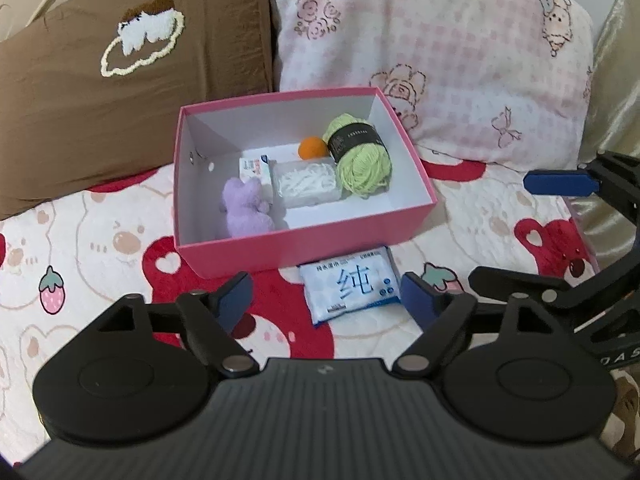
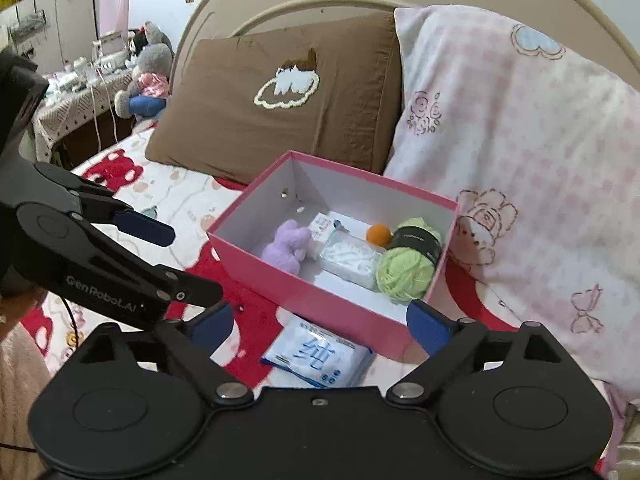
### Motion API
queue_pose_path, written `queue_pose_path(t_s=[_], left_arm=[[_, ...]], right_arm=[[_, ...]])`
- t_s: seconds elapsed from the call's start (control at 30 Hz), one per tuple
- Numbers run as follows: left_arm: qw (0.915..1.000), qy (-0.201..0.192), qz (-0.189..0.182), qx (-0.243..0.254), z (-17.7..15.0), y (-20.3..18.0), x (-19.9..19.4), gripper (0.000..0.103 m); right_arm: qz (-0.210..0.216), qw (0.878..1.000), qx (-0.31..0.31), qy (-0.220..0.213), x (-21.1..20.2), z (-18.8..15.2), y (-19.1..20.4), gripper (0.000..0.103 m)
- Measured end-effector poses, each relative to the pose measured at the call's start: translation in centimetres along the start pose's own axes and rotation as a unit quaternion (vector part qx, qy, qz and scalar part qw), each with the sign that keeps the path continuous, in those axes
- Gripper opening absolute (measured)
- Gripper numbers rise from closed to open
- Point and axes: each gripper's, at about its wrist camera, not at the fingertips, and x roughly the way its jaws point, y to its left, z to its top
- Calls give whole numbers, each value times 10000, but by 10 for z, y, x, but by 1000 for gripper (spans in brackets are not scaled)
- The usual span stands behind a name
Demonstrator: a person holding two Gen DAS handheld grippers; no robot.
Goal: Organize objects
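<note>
Both tools, left tool (image 1: 326, 300) and right tool (image 2: 320, 322), hang spread and empty; the white-and-blue plastic wipes packet (image 1: 351, 285) lies lower centre, outside the pink cardboard box (image 1: 224, 250), probably awaiting packing.

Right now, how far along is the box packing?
Done: yarn, orange ball, purple plush, clear pack and small carton sit in the pink box. In hand: nothing, both jaws open. Left: wipes packet on the bedspread before it.
</note>
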Motion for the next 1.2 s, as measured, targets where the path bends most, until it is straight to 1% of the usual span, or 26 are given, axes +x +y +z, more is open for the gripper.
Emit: queue_pose_path(t_s=[0.13,0.23,0.3,0.37,0.4,0.47,0.53,0.6,0.77,0.8,0.87,0.9,0.97,1.07,1.13,1.2], left_arm=[[9999,63,-88,-82,-8,0,4,88],[9996,163,-176,-118,-16,1,8,88],[9994,174,-184,-235,-22,6,9,88],[9988,195,-243,-384,-26,11,12,92],[9983,201,-273,-473,-28,14,14,92],[9981,88,-217,-575,-32,19,17,92],[9988,7,-37,-495,-35,20,21,92],[9988,11,-1,-484,-36,23,27,92],[9975,102,-85,-696,-43,31,46,92],[9971,118,-94,-749,-45,32,51,92],[9954,238,-291,-881,-49,35,63,92],[9949,271,-305,-919,-50,36,68,92],[9949,247,-330,-919,-53,36,75,92],[9943,217,-365,-979,-56,37,85,92],[9936,175,-407,-1038,-58,37,91,92],[9926,97,-399,-1143,-61,38,97,92]], right_arm=[[-142,9998,-102,45,-4,-8,4,96],[-157,9998,-103,70,-6,-14,6,96],[-166,9998,-105,73,-7,-18,8,96],[-181,9997,-125,66,-6,-21,9,96],[-182,9997,-137,50,-6,-22,10,96],[-157,9997,-168,7,-5,-25,12,96],[-106,9997,-200,-71,-3,-28,14,96],[-59,9996,-245,-124,1,-32,17,96],[-44,9990,-371,-228,14,-41,25,96],[-27,9991,-330,-249,17,-43,25,96],[-22,9995,-146,-297,25,-48,21,96],[-52,9995,-40,-303,28,-50,19,96],[-90,9999,70,-113,37,-54,14,96],[-123,9991,-171,371,51,-60,12,96],[-238,9983,-219,486,59,-64,10,96],[-333,9980,-169,500,64,-67,7,96]])
